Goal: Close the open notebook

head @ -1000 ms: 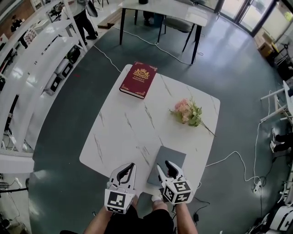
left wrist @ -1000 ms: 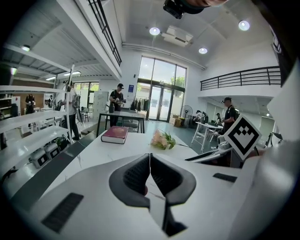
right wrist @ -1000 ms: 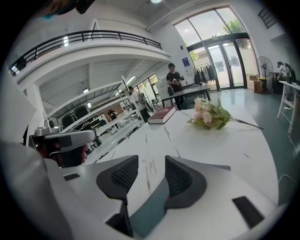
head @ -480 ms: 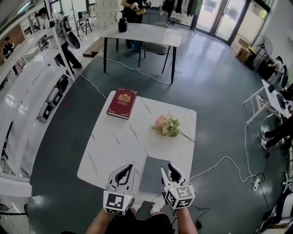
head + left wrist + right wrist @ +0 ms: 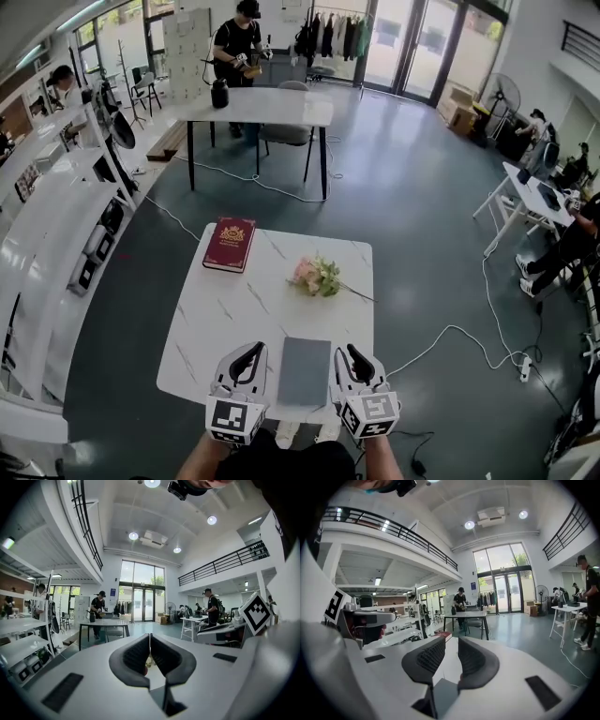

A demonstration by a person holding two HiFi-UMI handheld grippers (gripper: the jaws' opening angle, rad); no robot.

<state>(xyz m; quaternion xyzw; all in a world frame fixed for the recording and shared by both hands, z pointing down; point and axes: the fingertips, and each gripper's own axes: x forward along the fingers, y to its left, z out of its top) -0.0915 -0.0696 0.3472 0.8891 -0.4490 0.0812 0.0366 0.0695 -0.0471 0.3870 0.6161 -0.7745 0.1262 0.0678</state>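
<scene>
The grey notebook lies shut and flat near the front edge of the white marble table. My two grippers hover on either side of it, above the table's front edge, and neither touches it. The left gripper is shut, its tips meeting with nothing between them. The right gripper is closing, with a narrow gap left between its pads and nothing in it.
A red hardcover book lies at the table's far left corner. A bunch of pink flowers lies right of centre. Behind stand a second table and people. White shelving runs along the left, and a cable crosses the floor on the right.
Both grippers have risen off the table and the view has lifted, showing more of the room. The right jaws have narrowed. The notebook has stayed flat and shut.
</scene>
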